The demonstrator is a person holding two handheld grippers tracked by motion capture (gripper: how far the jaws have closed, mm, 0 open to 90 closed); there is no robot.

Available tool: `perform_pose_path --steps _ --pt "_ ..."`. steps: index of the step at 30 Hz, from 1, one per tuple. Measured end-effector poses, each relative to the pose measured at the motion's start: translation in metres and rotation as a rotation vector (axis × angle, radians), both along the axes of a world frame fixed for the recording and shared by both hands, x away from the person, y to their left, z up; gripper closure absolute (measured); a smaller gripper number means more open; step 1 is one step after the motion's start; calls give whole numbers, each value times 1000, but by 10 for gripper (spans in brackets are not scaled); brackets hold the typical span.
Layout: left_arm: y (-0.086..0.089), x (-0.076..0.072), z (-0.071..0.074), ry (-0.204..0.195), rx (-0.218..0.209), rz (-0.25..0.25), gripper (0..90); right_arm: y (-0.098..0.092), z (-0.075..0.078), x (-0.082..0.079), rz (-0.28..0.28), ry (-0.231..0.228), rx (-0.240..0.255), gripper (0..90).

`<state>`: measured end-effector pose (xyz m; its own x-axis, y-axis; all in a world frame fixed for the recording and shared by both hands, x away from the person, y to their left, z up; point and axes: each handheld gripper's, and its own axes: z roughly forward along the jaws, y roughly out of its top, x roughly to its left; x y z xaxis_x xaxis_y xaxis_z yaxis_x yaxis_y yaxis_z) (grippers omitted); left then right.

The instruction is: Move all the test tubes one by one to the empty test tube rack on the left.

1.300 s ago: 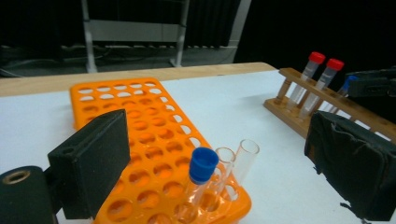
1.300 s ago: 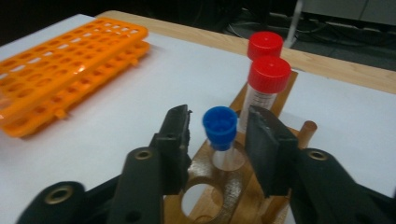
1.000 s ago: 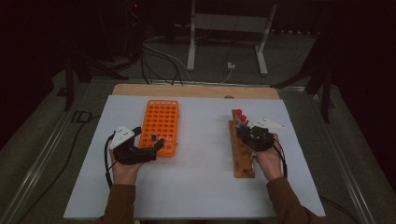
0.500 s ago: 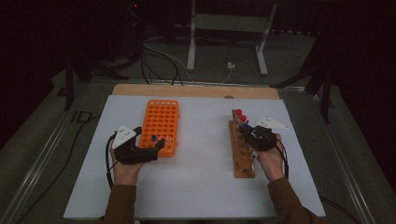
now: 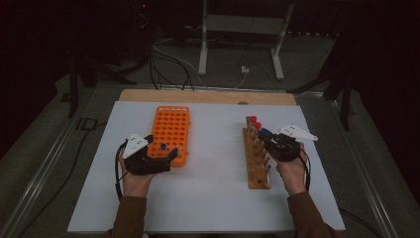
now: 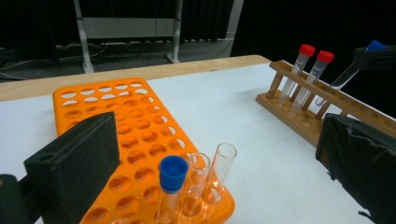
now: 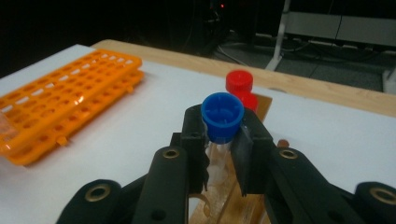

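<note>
While the right gripper (image 7: 223, 140) pinches a clear tube with a blue cap (image 7: 222, 116) just under that cap, its two black jaws close on either side of it, the tube hangs tilted above the far part of a wooden rack (image 5: 257, 158). Two red-capped tubes (image 6: 314, 65) stand in the rack's far holes, right behind the held one. The right hand (image 5: 292, 171) sits just beside the rack's right edge.

Across the white table (image 5: 218, 198), well apart from it, the left gripper (image 5: 166, 154) rests at the near end of an orange rack (image 5: 171, 131). Its jaws are spread wide, one over the rack's near left holes, the other off its right side. Between them, at the rack's near corner, stand a second blue-capped tube (image 6: 173, 179) and two open clear tubes (image 6: 219, 168), close together. The left hand (image 5: 133, 176) lies on the table beside this rack.

Beyond the table edge, a wooden strip (image 5: 208, 96), then cables (image 5: 168, 62) and a grey metal stand (image 5: 242, 34) on a dark floor
</note>
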<state>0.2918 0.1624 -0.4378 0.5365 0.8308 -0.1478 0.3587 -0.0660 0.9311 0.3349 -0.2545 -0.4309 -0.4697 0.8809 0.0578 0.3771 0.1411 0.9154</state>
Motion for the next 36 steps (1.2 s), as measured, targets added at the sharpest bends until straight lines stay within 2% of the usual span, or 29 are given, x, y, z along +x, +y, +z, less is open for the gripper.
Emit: perform_pose_path --steps 8,14,20,25,30,33,36 --pt "-5 -1 2 -10 5 -9 5 3 17 -10 -4 -70 -6 767" --pt "-10 -3 6 -25 8 -26 5 8 29 -19 39 -101 6 767" --pt "-18 -5 8 -42 8 -54 6 21 29 -25 107 -80 13 766" --pt "-28 -9 9 -93 20 -104 6 33 20 -26 156 -44 10 766" --pt "-42 -10 7 -109 40 -151 6 40 16 -28 197 -19 27 766" --pt "-50 -13 4 -127 30 -185 6 45 16 -32 220 -11 32 765" --pt "-60 -14 2 -134 52 -214 9 48 16 -34 240 -4 41 765"
